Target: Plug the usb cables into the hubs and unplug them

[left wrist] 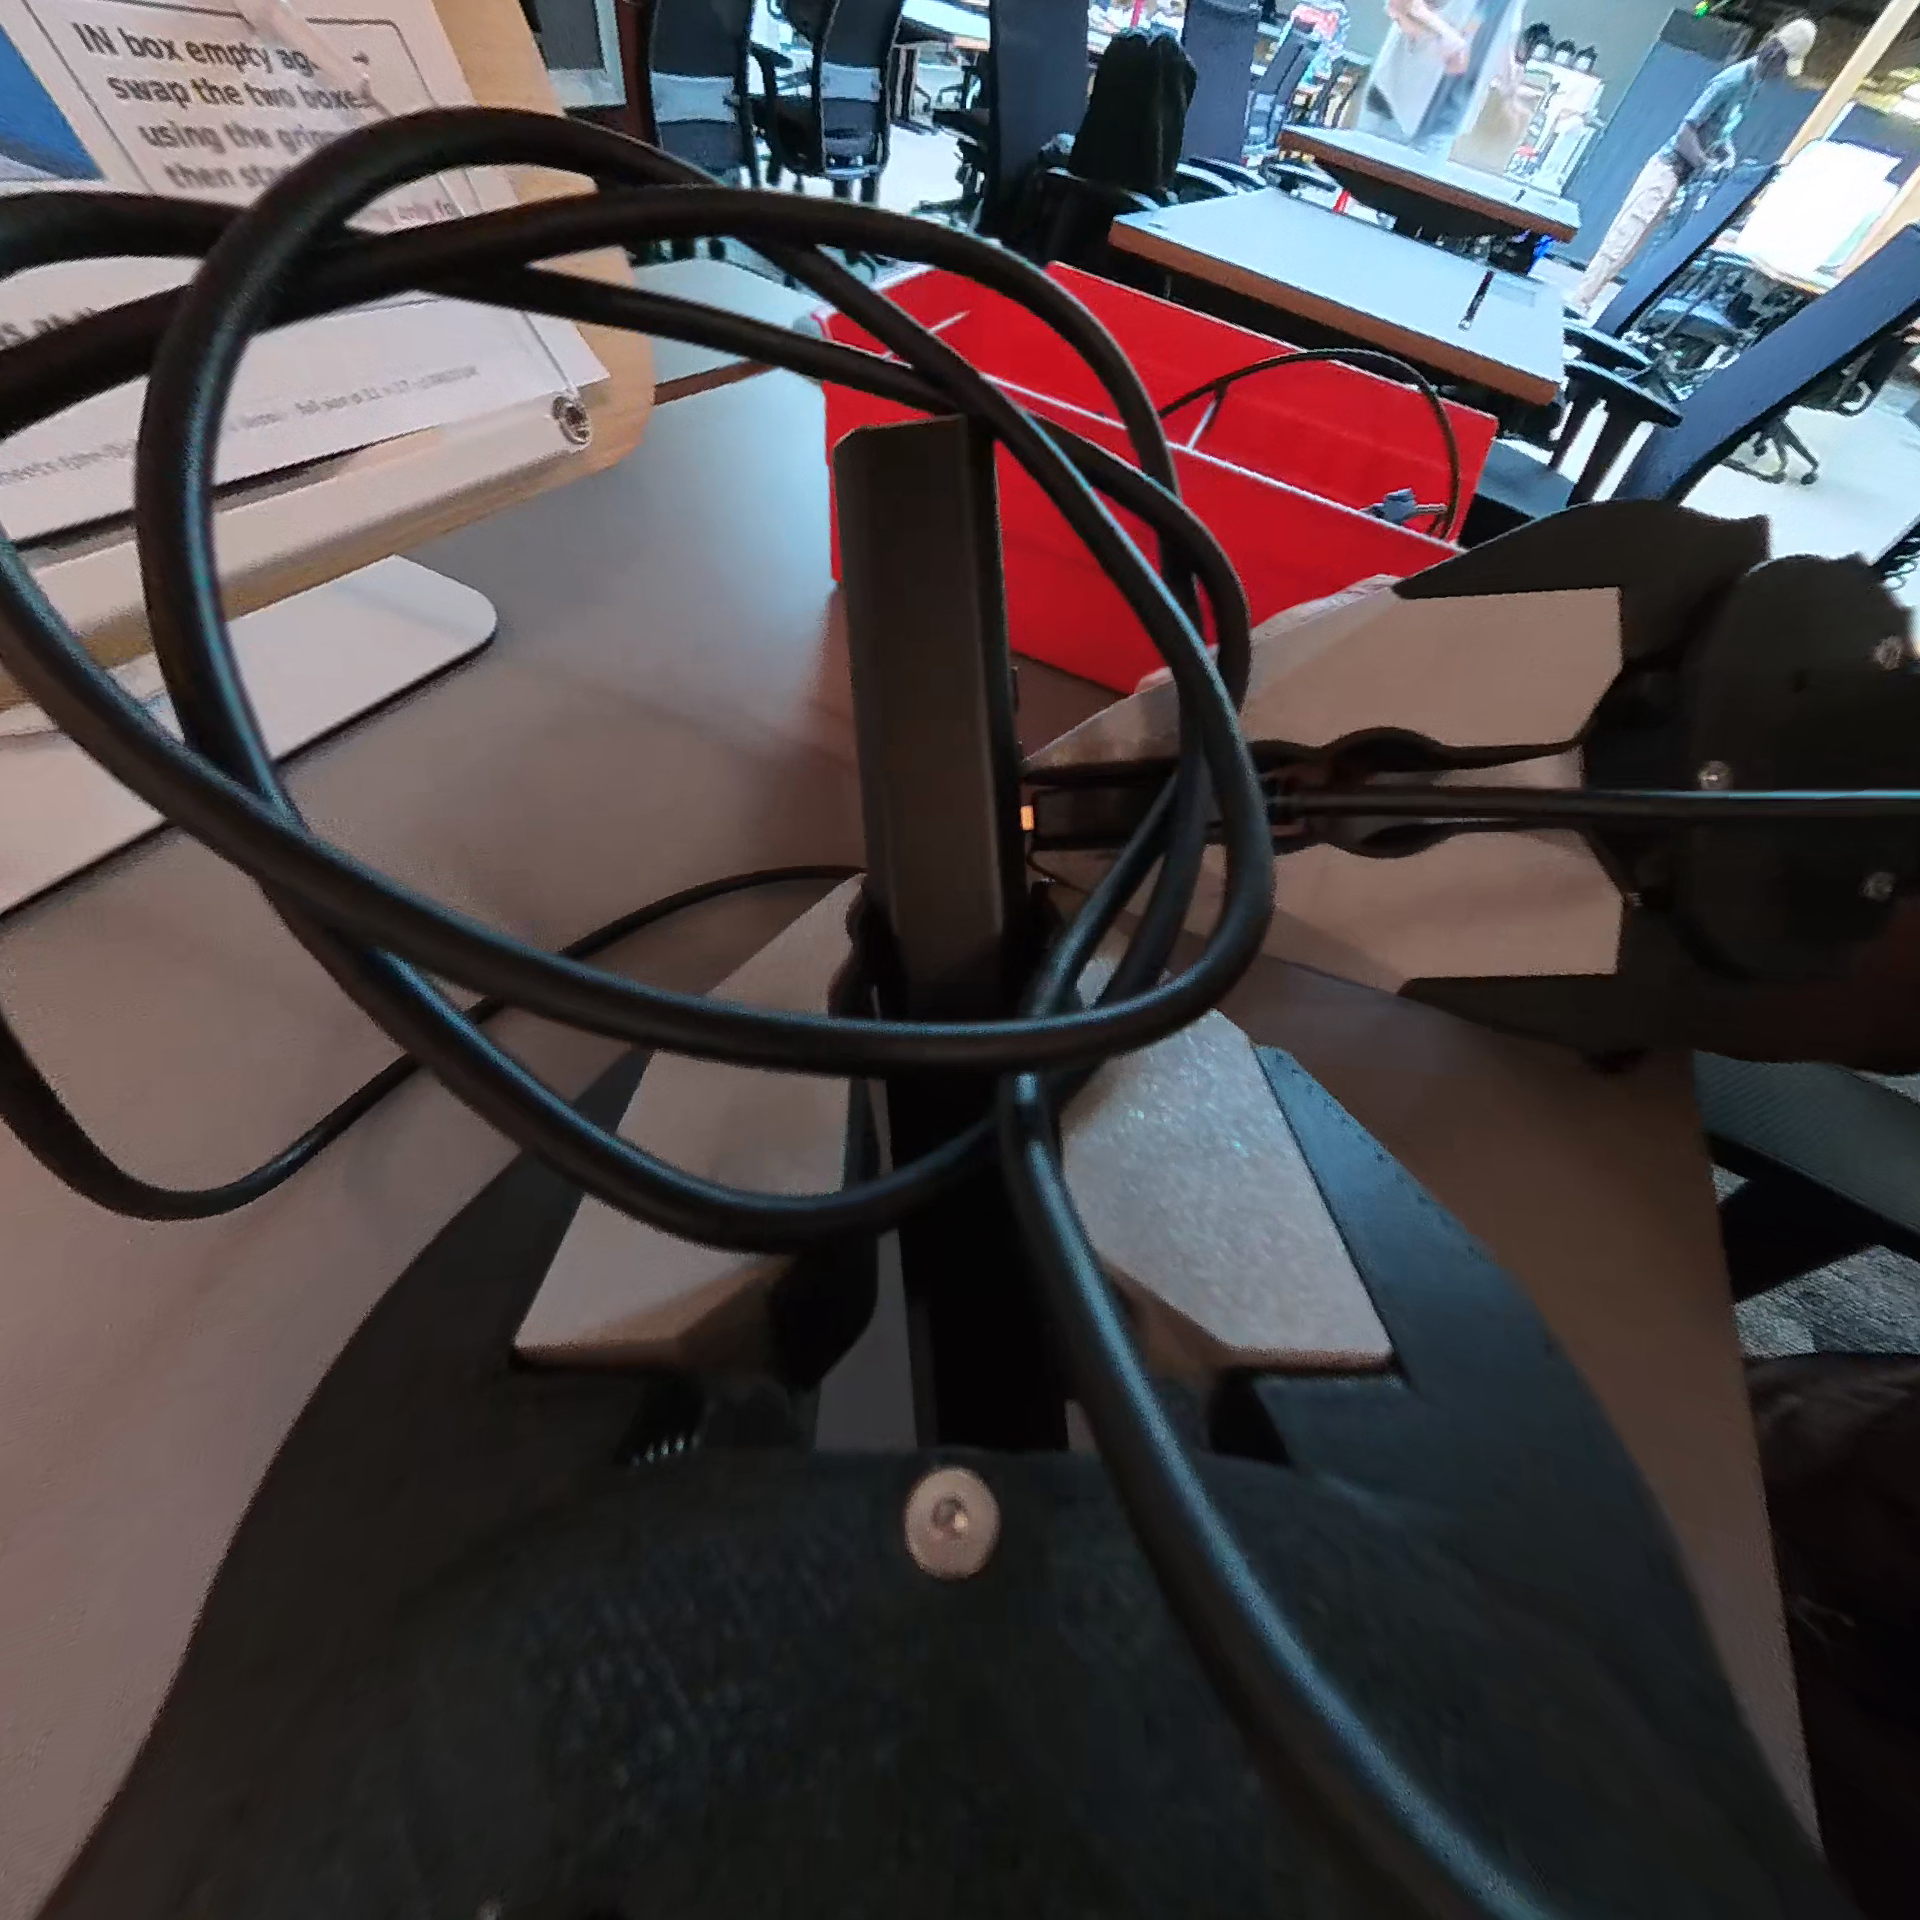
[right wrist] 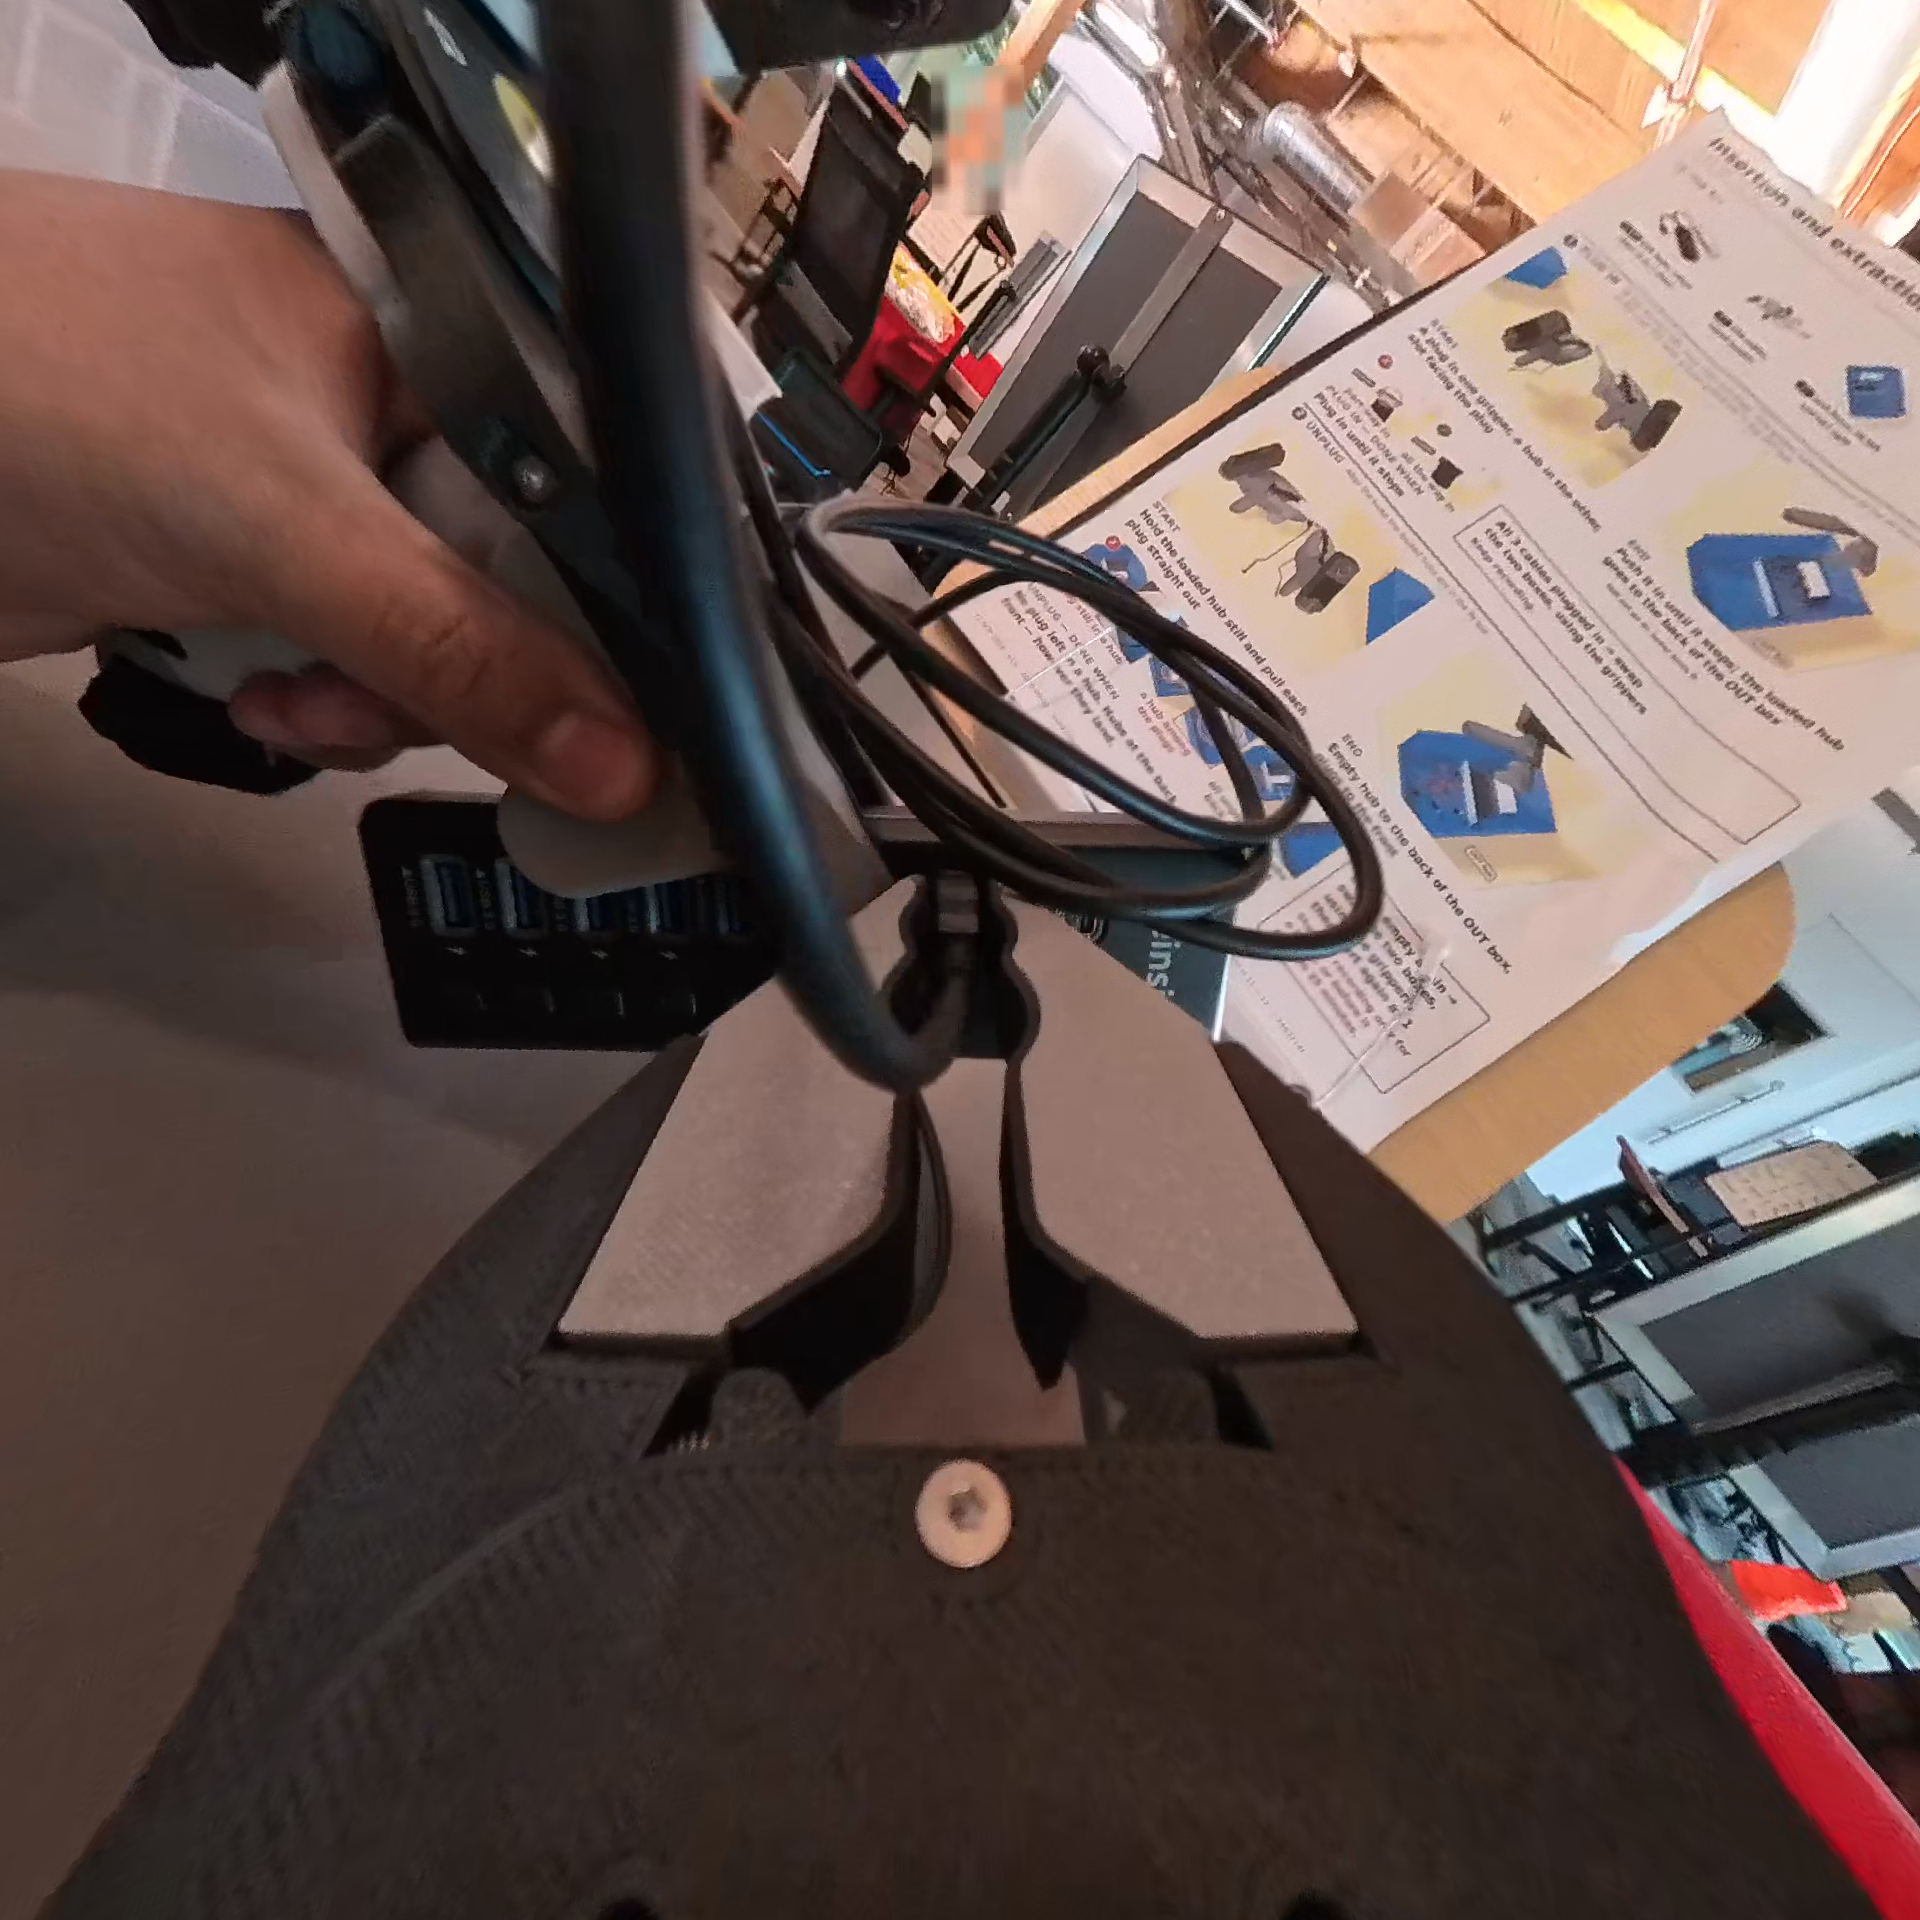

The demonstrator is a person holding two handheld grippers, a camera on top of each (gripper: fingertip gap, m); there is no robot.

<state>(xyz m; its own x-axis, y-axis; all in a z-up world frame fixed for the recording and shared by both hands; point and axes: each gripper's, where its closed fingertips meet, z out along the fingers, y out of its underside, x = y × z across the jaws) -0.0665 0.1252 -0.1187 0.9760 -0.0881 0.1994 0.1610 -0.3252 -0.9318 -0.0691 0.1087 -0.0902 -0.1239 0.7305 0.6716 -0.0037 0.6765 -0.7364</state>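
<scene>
My left gripper (left wrist: 940,966) is shut on a black USB hub (left wrist: 920,675) and holds it upright above the table. My right gripper (left wrist: 1060,805) comes in from the right, shut on a black USB plug (left wrist: 1081,816) whose tip meets the hub's side face. Its black cable (left wrist: 727,1029) hangs in loose loops around the hub and both grippers. In the right wrist view, my right gripper (right wrist: 956,971) pinches the plug (right wrist: 951,920) against the hub (right wrist: 468,935), which shows a row of blue ports. A hand (right wrist: 260,468) holds the left gripper. I cannot tell how deep the plug sits.
A red box (left wrist: 1143,499) with a cable in it stands behind the hub; its edge shows in the right wrist view (right wrist: 1808,1745). An instruction sheet on a wooden stand (left wrist: 343,343) is at the left, also in the right wrist view (right wrist: 1507,623). Desks, chairs and people are far back. Only a small space, under 4 cm, lies between the two pairs of fingers.
</scene>
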